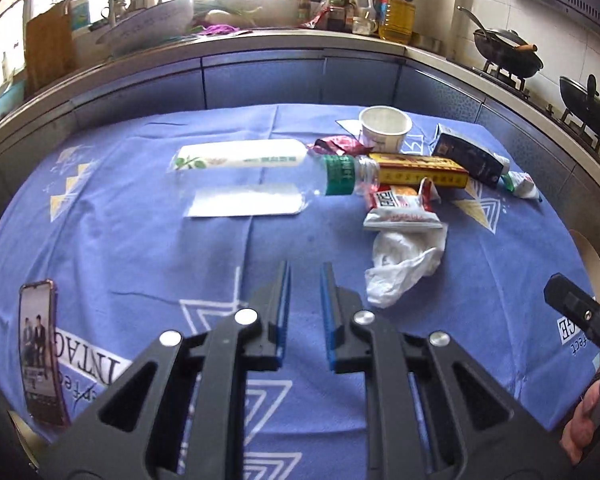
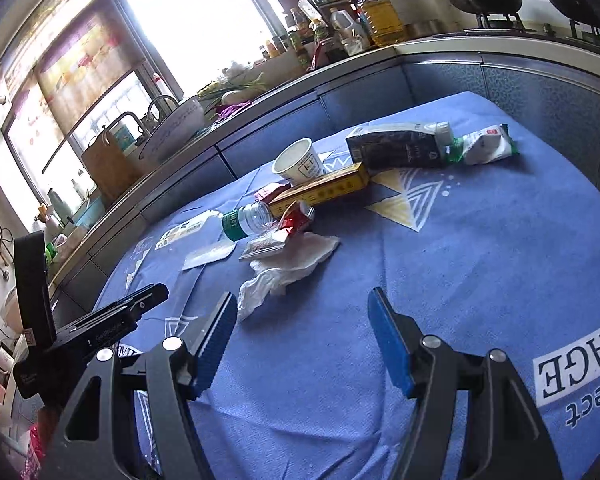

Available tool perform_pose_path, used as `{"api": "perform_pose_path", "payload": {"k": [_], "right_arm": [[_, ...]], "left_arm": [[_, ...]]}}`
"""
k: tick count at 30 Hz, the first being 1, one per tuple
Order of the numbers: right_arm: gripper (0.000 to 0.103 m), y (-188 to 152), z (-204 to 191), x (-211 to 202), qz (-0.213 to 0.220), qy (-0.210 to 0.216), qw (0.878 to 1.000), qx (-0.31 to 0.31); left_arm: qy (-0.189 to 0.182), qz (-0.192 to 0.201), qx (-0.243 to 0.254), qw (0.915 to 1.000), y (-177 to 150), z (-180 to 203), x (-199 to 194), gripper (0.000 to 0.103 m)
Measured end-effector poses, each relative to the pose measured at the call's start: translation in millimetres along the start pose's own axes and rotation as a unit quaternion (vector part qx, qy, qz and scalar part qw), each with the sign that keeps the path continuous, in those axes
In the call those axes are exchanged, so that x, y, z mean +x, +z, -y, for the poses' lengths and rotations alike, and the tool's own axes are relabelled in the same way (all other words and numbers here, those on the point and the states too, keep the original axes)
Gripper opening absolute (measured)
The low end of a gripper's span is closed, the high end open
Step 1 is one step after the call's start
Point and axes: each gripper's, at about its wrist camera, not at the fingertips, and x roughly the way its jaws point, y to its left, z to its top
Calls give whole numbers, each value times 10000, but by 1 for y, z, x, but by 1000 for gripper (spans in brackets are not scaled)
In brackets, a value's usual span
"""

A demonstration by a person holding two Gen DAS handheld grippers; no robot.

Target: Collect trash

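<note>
Trash lies on a table with a blue cloth [image 1: 140, 248]. A clear plastic bottle [image 1: 260, 168] with a green label lies on its side. Beside it are a crumpled white tissue [image 1: 404, 268], a snack wrapper [image 1: 400, 208], a yellow box [image 1: 420, 170], a paper cup [image 1: 384, 128], a dark carton [image 1: 468, 156] and a white-green packet [image 1: 522, 186]. My left gripper [image 1: 306, 276] is open and empty, hovering near the table's front. My right gripper [image 2: 304, 308] is open wide and empty, just short of the tissue [image 2: 284, 272]. The bottle [image 2: 246, 220], box [image 2: 320, 194] and cup [image 2: 298, 162] lie beyond.
A phone [image 1: 40, 352] lies at the table's front left. A kitchen counter [image 1: 260, 38] with a sink, bottles and an oil jug runs behind the table. Woks [image 1: 504, 52] sit on the stove at the right. The right gripper's body [image 1: 580, 312] shows at the right edge.
</note>
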Motion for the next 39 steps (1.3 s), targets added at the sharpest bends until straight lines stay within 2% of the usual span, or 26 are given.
{"api": "perform_pose_path", "payload": {"k": [9,11,12,13,16,29,39], "right_arm": [[68,0,-6,-22,202,-115,9997,78],[72,-1,-6,-25,258,-137,9995,92],[76,-1,-6,-27,285,-154,9994,101],[78,-1,-7,-28,302,-171,9993,98],[78,-3,-9,-32,318,-146,9994,62],[78,-12,-8,-37,221,-20,9997,108],[78,-14,1,-25,57,59,9995,300]], "left_arm": [[-98,172,-43,9998,-9,2,-20,14],[-97,225,-75,9997,-11,2,-24,39],[-45,319,-120,9994,-12,1,-28,63],[-1,452,-159,9989,-13,1,-32,71],[63,636,-100,9979,-14,3,-43,71],[252,574,-40,9980,-25,5,-47,71],[207,203,-167,9994,-30,-7,-30,71]]}}
